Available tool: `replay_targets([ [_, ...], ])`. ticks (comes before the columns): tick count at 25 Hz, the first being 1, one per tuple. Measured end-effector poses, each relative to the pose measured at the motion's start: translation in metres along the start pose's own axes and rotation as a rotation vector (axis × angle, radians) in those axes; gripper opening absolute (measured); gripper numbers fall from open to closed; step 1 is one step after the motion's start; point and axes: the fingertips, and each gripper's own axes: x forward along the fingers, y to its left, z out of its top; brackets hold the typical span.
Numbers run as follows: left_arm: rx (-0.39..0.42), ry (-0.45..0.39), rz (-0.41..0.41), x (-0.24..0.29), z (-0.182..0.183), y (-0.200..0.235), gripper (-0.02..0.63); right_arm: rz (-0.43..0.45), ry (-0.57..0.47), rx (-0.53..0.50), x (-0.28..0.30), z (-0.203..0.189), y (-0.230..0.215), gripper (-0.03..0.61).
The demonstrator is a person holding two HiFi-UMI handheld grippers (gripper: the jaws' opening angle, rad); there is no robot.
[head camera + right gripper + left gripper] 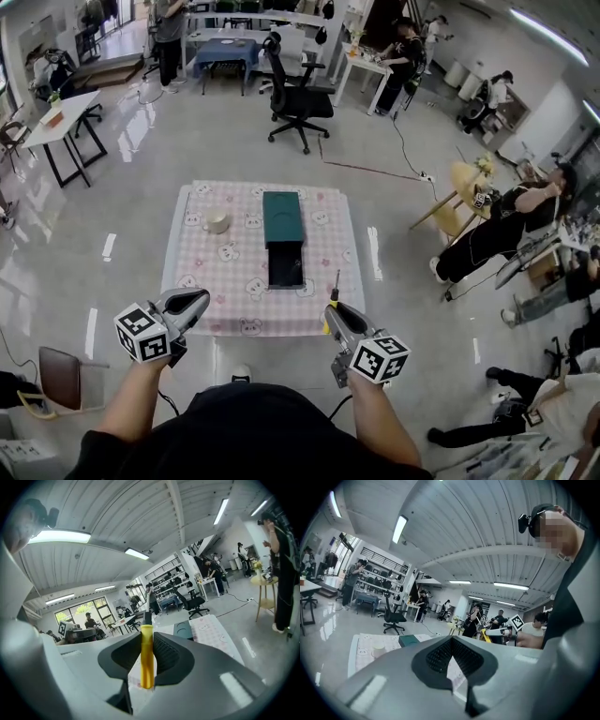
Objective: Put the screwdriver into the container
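A screwdriver with a yellow handle (146,660) and a dark shaft (336,281) stands upright between the jaws of my right gripper (147,637), which is shut on the handle. That right gripper (334,314) hovers at the near right edge of the table. The dark green container (282,218) sits mid-table with its black drawer (285,265) pulled out toward me; the container (183,629) lies ahead of the screwdriver tip. My left gripper (195,302) hangs off the near left corner, jaws shut with nothing held. From the left gripper (453,641) the container (411,640) shows far left.
The table (330,242) has a pink checked cloth. A pale round cup (217,223) stands left of the container. A black office chair (295,98) is beyond the table. People sit or stand at the right and far back. A chair (56,375) is at my near left.
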Motion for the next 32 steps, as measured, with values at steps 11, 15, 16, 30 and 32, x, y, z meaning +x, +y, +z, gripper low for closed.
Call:
replay_targets([
  [11, 0.002, 0.010, -0.081, 0.019, 0.013, 0.025, 0.000, -0.070, -0.025, 0.012, 0.009, 0.011, -0.002, 0.109],
  [15, 0.013, 0.017, -0.097, 0.021, 0.018, 0.030, 0.000, -0.088, -0.035, 0.014, 0.012, 0.013, -0.004, 0.109],
  [16, 0.016, 0.018, -0.099, 0.021, 0.018, 0.030, 0.000, -0.090, -0.037, 0.015, 0.012, 0.013, -0.005, 0.108],
  [30, 0.035, 0.034, -0.124, 0.016, 0.036, 0.060, 0.000, -0.113, -0.056, 0.014, 0.036, 0.027, 0.004, 0.109],
  [32, 0.034, 0.040, -0.125, 0.014, 0.035, 0.068, 0.000, -0.117, -0.057, 0.018, 0.043, 0.025, 0.006, 0.109],
])
